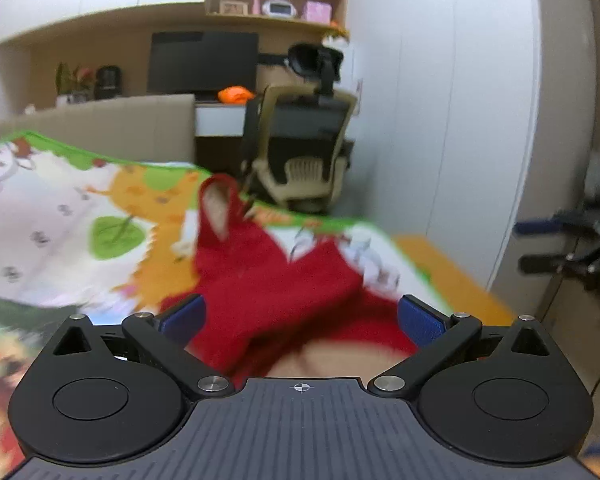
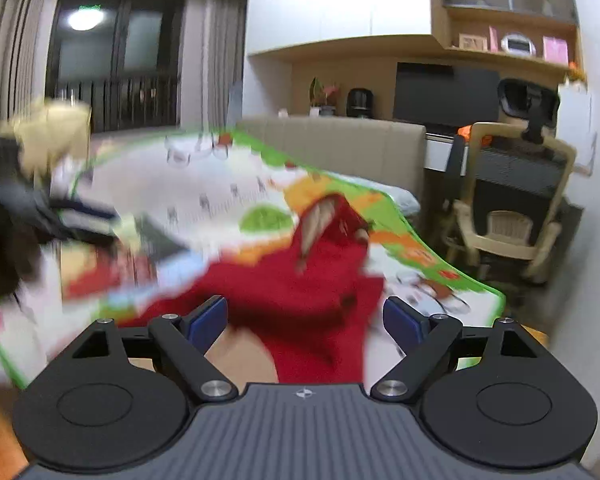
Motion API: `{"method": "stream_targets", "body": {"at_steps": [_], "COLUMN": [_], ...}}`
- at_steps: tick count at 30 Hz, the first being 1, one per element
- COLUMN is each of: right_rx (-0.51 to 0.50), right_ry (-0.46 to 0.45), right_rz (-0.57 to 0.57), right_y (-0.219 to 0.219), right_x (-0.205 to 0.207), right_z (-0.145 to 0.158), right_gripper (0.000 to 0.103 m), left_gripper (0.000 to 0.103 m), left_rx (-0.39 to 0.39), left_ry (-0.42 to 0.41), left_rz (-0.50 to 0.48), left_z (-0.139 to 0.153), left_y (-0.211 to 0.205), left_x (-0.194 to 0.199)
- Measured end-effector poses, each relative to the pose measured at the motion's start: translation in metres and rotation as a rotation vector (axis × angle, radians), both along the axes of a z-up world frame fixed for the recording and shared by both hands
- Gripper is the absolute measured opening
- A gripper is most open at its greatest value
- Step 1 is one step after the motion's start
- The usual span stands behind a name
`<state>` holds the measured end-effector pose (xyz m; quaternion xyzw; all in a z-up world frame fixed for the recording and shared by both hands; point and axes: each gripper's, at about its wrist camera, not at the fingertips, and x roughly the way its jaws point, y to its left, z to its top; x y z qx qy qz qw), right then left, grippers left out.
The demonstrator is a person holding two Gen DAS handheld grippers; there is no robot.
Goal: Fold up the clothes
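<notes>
On the cartoon-print mat point(image 1: 60, 200), we saw the red garment point(image 1: 268, 280) lying crumpled and blurred. Our left gripper point(image 1: 300, 320) and right gripper point(image 2: 304, 320) both stood over it, jaws spread wide, pinching nothing.

Bed point(image 2: 340, 140) with padded beige headboard, covered by cartoon-print sheet point(image 1: 60, 208) edged in green, a crumpled red garment point(image 1: 268, 280) lying directly on it near the right edge, sleeve opening turned up; blurred dark and cream items point(image 2: 80, 216) further left.
</notes>
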<state>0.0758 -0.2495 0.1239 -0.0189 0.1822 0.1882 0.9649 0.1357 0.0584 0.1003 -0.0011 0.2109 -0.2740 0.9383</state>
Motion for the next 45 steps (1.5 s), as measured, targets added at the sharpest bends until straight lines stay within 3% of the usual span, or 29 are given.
{"method": "stream_targets", "body": {"at_steps": [4, 9, 12, 17, 20, 22, 23, 24, 26, 29, 31, 35, 39, 42, 45], "right_rx": [0.037, -0.032, -0.025, 0.142, 0.099, 0.025, -0.013, -0.051, -0.083, -0.067, -0.040, -0.133, -0.233, -0.295, -0.297], "right_ry": [0.051, 0.115, 0.128, 0.185, 0.223, 0.235, 0.241, 0.246, 0.182, 0.048, 0.007, -0.056, 0.015, 0.094, 0.172], "right_rz": [-0.010, -0.008, -0.031, -0.124, -0.218, -0.234, -0.241, -0.248, -0.219, -0.153, -0.091, 0.039, 0.180, 0.263, 0.290], "right_y": [0.013, 0.037, 0.057, 0.100, 0.127, 0.135, 0.138, 0.142, 0.137, 0.117, 0.104, 0.099, 0.107, 0.117, 0.115], "right_x": [0.078, 0.204, 0.286, 0.419, 0.474, 0.482, 0.486, 0.490, 0.470, 0.412, 0.364, 0.258, 0.181, 0.148, 0.132], "right_z": [0.004, -0.014, -0.028, -0.058, -0.086, -0.100, -0.107, -0.113, -0.103, -0.056, -0.026, -0.002, -0.035, -0.078, -0.105], "right_gripper": [0.086, 0.086, 0.085, 0.085, 0.083, 0.066, 0.039, 0.024, 0.018, 0.012, 0.011, 0.009, 0.009, 0.010, 0.018], "left_gripper": [0.103, 0.103, 0.103, 0.103, 0.103, 0.103, 0.103, 0.103, 0.103, 0.103, 0.103, 0.103, 0.103, 0.103, 0.103], "left_rx": [-0.118, -0.119, -0.126, -0.138, -0.164, -0.180, -0.194, -0.212, -0.250, -0.326, -0.372, -0.460, -0.517, -0.457, -0.375], "left_ry": [0.107, 0.232, 0.178, 0.133, 0.135, 0.136, 0.139, 0.143, 0.153, 0.175, 0.182, 0.209, 0.081, 0.004, 0.022], "left_rz": [0.023, 0.031, 0.019, 0.021, 0.015, 0.009, 0.005, 0.001, -0.007, -0.014, -0.019, 0.002, 0.083, 0.136, 0.149], "left_z": [-0.049, -0.114, -0.127, -0.134, -0.134, -0.133, -0.134, -0.134, -0.136, -0.138, -0.139, -0.120, -0.068, -0.034, -0.024], "left_y": [-0.018, -0.019, -0.016, -0.014, -0.011, -0.010, -0.008, -0.006, 0.000, 0.011, 0.018, 0.039, 0.068, 0.072, 0.057], "left_x": [0.077, 0.149, 0.149, 0.139, 0.139, 0.139, 0.141, 0.143, 0.146, 0.151, 0.152, 0.148, 0.116, 0.099, 0.095]}}
